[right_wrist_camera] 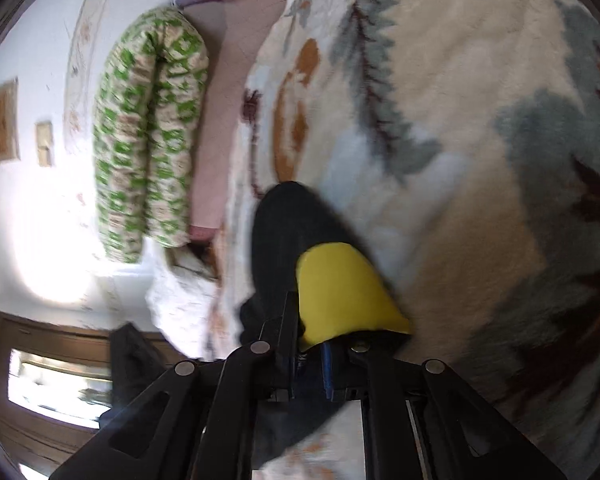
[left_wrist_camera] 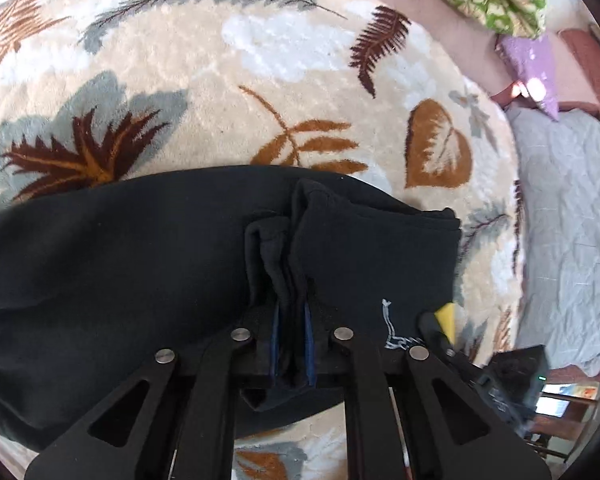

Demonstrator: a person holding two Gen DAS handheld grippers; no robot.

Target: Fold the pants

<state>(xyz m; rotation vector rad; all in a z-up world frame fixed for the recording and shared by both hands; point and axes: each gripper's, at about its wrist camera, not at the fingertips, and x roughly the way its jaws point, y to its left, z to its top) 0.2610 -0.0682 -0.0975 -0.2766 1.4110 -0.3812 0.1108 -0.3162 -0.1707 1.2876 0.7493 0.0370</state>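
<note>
Black pants (left_wrist_camera: 120,264) pinched in left claw (left_wrist_camera: 292,344) and right claw (right_wrist_camera: 312,364), no legible label.

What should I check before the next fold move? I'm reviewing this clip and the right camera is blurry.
1. Left gripper shut on a bunch of the black pants: ok.
2. Right gripper pinching pants fabric: looks shut on it; ok, though blurred.
3. Both grips sit near the same end of the pants, right gripper's yellow pad beside the left: ok.
4. Pants lying smooth: not ok, bunched at the left grip.
5. Leaf-patterned blanket beyond the pants free of objects: ok.
6. Far pants end: cannot tell.
</note>
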